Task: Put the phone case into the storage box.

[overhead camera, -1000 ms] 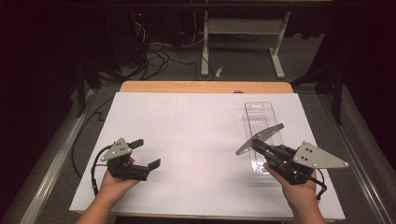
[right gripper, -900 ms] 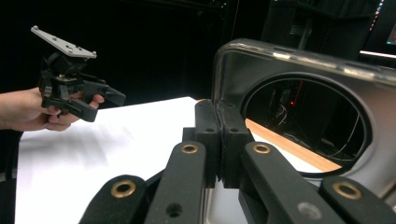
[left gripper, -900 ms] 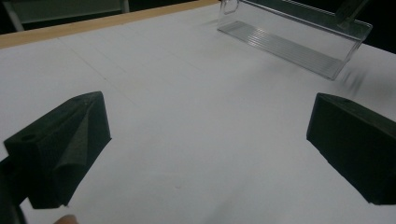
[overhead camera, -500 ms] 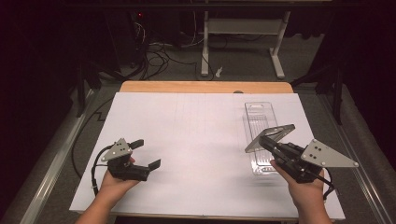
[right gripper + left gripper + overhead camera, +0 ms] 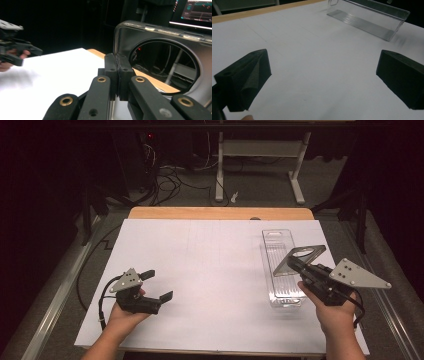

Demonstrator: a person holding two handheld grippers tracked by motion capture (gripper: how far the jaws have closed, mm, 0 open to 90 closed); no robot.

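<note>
My right gripper is shut on the edge of a dark flat case with a big round hole, held tilted above the near half of a clear plastic tray. In the right gripper view the jaws pinch the case's left rim. My left gripper rests at the sheet's front left, open, with nothing between its fingers. Its own view shows both jaws wide apart over bare white paper, and the clear tray lies far off.
A white sheet covers the tabletop, with a wooden strip along its far edge. Beyond it are a dark floor, cables and a desk frame. The left hand's gripper appears at the left of the right gripper view.
The right gripper has carried the case a little to the right and farther over the tray. The left gripper has stayed put.
</note>
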